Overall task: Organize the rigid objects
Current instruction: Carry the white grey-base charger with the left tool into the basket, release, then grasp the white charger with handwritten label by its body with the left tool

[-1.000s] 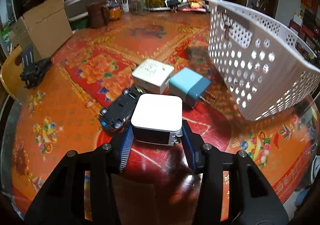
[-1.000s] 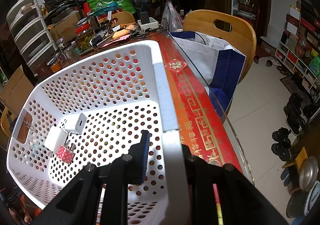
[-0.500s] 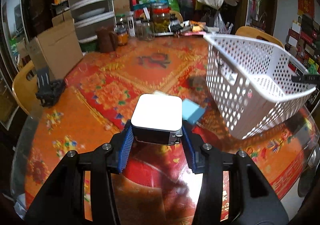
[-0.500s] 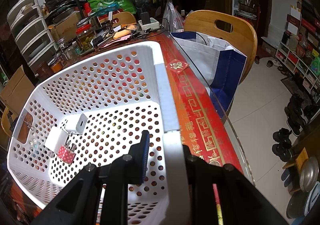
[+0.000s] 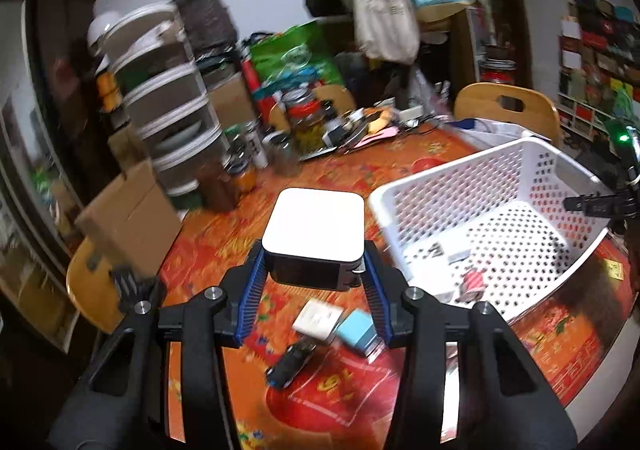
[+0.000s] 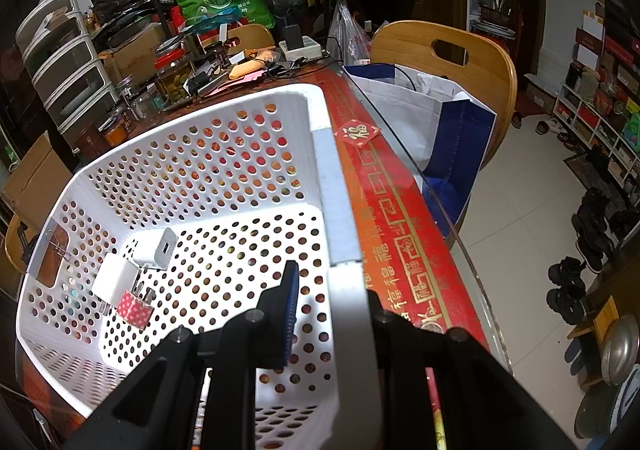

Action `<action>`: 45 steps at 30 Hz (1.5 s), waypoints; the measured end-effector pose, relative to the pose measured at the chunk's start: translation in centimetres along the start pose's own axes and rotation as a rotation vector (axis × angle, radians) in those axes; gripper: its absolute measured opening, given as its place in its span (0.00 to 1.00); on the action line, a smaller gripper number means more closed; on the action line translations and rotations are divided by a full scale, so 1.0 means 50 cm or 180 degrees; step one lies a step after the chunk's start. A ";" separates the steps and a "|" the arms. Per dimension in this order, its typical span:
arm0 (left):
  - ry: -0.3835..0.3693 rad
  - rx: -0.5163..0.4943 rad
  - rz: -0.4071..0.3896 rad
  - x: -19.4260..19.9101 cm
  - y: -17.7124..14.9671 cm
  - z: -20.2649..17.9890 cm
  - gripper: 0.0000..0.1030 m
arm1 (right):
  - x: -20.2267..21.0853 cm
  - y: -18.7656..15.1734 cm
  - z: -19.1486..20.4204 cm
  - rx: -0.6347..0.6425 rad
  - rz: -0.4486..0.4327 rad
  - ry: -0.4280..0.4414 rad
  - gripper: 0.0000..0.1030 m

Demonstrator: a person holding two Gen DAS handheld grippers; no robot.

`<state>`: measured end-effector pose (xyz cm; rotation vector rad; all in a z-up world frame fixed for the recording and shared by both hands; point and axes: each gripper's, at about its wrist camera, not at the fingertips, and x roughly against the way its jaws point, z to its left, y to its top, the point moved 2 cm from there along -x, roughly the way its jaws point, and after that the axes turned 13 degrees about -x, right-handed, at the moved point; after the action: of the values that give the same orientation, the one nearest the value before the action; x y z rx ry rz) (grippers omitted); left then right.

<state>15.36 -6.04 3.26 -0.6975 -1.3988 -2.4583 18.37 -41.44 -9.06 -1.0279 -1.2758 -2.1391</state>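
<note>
Left wrist view: left hand-held gripper (image 5: 316,282) pinching a white square charger block (image 5: 316,228) between blue ribbed pads (image 5: 250,300), one pad on each side of its dark lower body, white top face up. Held in the air above the surface (image 5: 332,386), which wears a red and orange patterned cover. Below the block, lying on that cover: a white wall plug (image 5: 318,320), a light blue adapter (image 5: 358,332) touching or just beside it, and a small black toy car (image 5: 290,364) a little nearer the camera. To the right, a white perforated basket (image 5: 472,186) standing on the surface, with a few small items on its floor, blurred. At the basket's far right rim, the dark tip of the other gripper, clamped there. Background blurred: drawer tower, cardboard box, jars, bags, wooden chairs.

Right wrist view: right hand-held gripper (image 6: 332,290) pressed together on the basket's right-hand rim wall (image 6: 340,210), one blue-padded finger (image 6: 288,314) inside the basket, the other outside against the wall. On the basket floor near the left wall: a white USB charger (image 6: 156,250), a second white plug block (image 6: 116,278) just beside it, and a small red dotted piece (image 6: 136,310) touching that block. Binder clip (image 6: 58,246) on the left handle opening. Beyond the basket, the glass-covered edge of the surface (image 6: 400,234), a wooden chair (image 6: 452,54) and a white and blue bag (image 6: 436,118).
</note>
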 end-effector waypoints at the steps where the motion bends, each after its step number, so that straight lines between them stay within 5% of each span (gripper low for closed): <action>1: -0.0030 -0.0060 -0.0008 -0.002 0.018 -0.013 0.42 | 0.000 0.000 0.000 0.0000 0.0000 0.0000 0.18; 10: -0.0179 -0.0736 0.0346 -0.116 0.103 -0.188 0.42 | 0.000 0.000 0.000 -0.0004 -0.0002 0.0003 0.18; 17: -0.0802 -0.0824 0.0722 -0.215 0.114 -0.286 0.42 | 0.001 0.000 0.000 -0.0007 -0.0002 0.0011 0.18; 26: -0.0710 -0.1086 0.1172 -0.309 0.087 -0.346 0.42 | 0.001 0.000 0.000 0.0007 0.0002 0.0037 0.19; 37: -0.0807 -0.1036 0.1208 -0.315 0.073 -0.334 0.43 | 0.000 0.001 -0.001 0.0008 0.0011 0.0040 0.20; 45: -0.0694 -0.0712 0.0683 -0.219 0.098 -0.232 0.71 | -0.002 0.002 -0.002 0.0011 0.0029 0.0024 0.20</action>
<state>23.48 -18.91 -3.67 -1.1317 -1.0565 -2.4457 18.48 -41.56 -9.12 -1.0214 -1.2685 -2.1313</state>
